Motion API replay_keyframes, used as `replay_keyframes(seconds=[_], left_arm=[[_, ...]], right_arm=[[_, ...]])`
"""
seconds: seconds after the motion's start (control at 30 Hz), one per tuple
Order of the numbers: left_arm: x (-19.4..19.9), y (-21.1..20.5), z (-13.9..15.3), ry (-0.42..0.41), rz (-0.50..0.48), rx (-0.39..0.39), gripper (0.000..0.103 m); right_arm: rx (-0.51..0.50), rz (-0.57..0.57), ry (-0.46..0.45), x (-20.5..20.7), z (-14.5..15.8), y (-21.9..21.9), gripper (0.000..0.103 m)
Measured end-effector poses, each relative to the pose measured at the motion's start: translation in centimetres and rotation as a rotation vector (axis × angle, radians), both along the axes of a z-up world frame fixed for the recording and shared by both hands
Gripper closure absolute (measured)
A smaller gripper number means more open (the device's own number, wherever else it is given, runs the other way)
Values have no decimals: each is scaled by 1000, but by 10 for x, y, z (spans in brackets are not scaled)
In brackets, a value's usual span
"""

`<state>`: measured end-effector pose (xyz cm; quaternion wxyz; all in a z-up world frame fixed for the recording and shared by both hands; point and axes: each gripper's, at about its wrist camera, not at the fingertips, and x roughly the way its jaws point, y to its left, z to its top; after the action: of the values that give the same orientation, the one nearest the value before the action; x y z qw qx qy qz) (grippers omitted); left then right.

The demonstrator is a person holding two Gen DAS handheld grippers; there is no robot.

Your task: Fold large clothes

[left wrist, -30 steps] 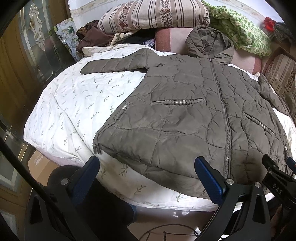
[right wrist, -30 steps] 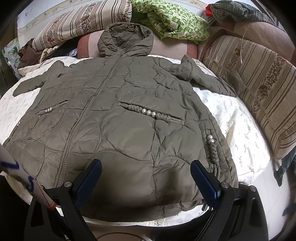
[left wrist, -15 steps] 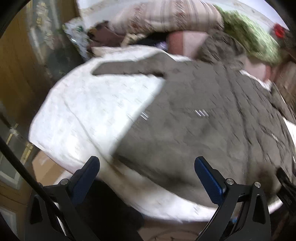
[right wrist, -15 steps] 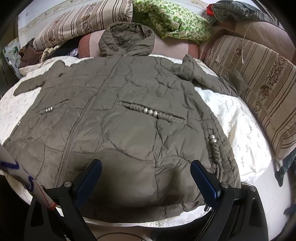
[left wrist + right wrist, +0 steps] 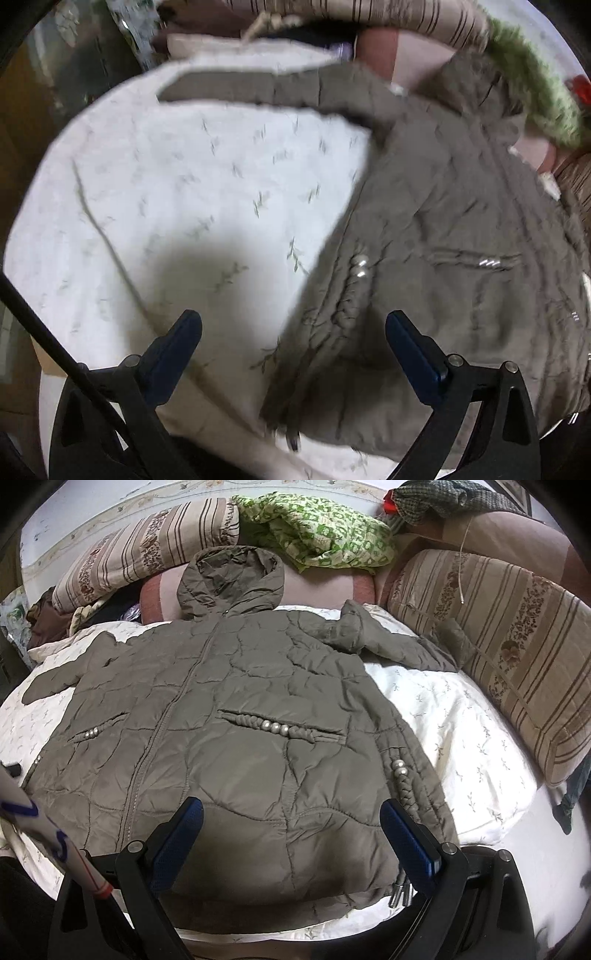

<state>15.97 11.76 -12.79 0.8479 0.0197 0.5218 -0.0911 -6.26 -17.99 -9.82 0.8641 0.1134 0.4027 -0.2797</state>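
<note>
Left claw (image 5: 293, 343): jaws wide but closing, nothing pinched; between and just beyond them lies the hem corner of the quilted hooded jacket (image 5: 436, 236), its side edge with a braided, beaded trim running away up the view, which is blurred. Right claw (image 5: 291, 834): jaws spread, empty, poised over the middle of the hem. Jacket (image 5: 236, 716): olive-brown, spread front-up and zipped on the bed, long axis running from hem, nearest both claws, to hood, farthest; both sleeves out sideways. Judgement: the left claw is nearer that side edge and hem corner, so a first fold inward across the zip line would likely start there. Surface: white bedspread (image 5: 458, 731) with a small sprig print, soft, lightly creased. Beyond: the hood rests on a pink bolster (image 5: 325, 587); striped floral pillows (image 5: 140, 554) behind and along the right side; a green patterned cloth (image 5: 321, 531) heaped at the head; dark checked fabric in the far corner.
</note>
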Motion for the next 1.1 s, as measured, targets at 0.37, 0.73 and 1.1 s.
replay_keyframes(seconds=[0.37,0.73,1.1], left_arm=[[-43,-23,6,61,-59,-52,87],[-84,-7,22,-15,6,-7,87],[-93,4,58,-103,50,-16,66]], right_arm=[[33,-5,16,5,-5,1,4],[38,17,8,3,-5,-1,4],[80,-210,31,-51,-5,-137,4]])
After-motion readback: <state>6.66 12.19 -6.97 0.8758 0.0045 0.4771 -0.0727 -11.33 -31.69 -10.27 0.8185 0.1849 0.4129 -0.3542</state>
